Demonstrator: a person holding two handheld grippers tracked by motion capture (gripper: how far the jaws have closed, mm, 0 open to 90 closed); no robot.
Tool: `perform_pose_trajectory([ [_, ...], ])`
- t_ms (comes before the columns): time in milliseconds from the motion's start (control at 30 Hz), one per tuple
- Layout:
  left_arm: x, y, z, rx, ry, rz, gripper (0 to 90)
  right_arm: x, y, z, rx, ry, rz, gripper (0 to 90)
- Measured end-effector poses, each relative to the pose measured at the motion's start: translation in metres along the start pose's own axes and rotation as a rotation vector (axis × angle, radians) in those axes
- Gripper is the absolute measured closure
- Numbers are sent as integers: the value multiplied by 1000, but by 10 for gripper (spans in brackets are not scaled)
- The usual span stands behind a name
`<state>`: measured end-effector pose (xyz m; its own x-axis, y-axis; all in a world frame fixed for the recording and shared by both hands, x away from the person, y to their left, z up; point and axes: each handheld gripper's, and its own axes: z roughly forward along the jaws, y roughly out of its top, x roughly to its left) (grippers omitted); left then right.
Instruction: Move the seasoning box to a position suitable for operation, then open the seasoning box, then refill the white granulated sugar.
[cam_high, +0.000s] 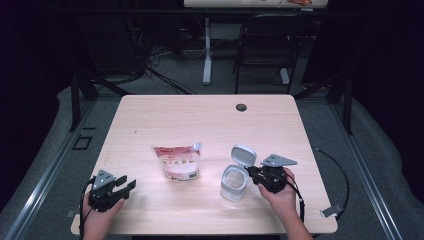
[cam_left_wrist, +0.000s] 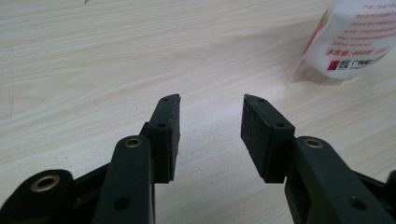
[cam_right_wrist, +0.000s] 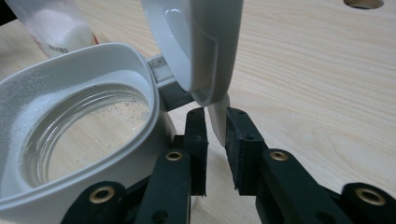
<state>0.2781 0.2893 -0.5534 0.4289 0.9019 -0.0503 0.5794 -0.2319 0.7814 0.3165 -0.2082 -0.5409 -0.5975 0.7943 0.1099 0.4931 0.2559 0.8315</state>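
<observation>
From the high view, a pale wooden counter (cam_high: 200, 115) carries a clear, round glass jar with a white plastic collar (cam_high: 234, 183), standing upright toward the near right. Its white hinged flip lid (cam_high: 243, 154) is swung up and open behind the mouth. The right gripper (cam_high: 256, 175), held in the person's right hand (cam_high: 281, 195), sits just to the jar's right with its tips at the hinge side of the lid. A white, pink and red printed plastic pouch (cam_high: 178, 162) lies flat near the counter's middle, well apart from the jar. The left gripper (cam_high: 126, 184) rests at the near left in the left hand (cam_high: 99, 216), apart from the pouch. A small round cable hole (cam_high: 241, 107) sits near the far edge.

In the left gripper view, the jaws stand wide with bare wood between them. A corner of the pouch (cam_left_wrist: 350, 39), printed in red and grey, lies at the upper right, beyond the tips and not touched.

In the right gripper view, the jaws are narrow, and the lid's thin white tab (cam_right_wrist: 218, 119) hangs between the pads (cam_right_wrist: 243, 144); a sliver of gap shows on each side, so the pads do not press it. The lid (cam_right_wrist: 196, 42) stands raised above them. The jar (cam_right_wrist: 79, 116) is open at the left, with fine grains clinging inside its glass wall and collar.
</observation>
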Motion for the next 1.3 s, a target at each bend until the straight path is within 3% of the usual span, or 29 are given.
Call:
perform_pose_trajectory([
  [300,0,0,-1,-5,-6,-5,575,5,-3,-20,-19,-32,-50,722],
  [400,0,0,-1,-5,-7,-4,576,2,-4,-27,-38,-39,-39,706],
  [667,-1,0,-1,-6,-14,-8,581,-6,-8,-33,-26,-67,-14,670],
  [967,-4,2,-4,-1,-33,-10,590,-4,-8,-35,-7,-93,-38,655],
  [1300,-10,11,-13,17,-68,-5,602,1,-3,-40,-4,-84,-52,646],
])
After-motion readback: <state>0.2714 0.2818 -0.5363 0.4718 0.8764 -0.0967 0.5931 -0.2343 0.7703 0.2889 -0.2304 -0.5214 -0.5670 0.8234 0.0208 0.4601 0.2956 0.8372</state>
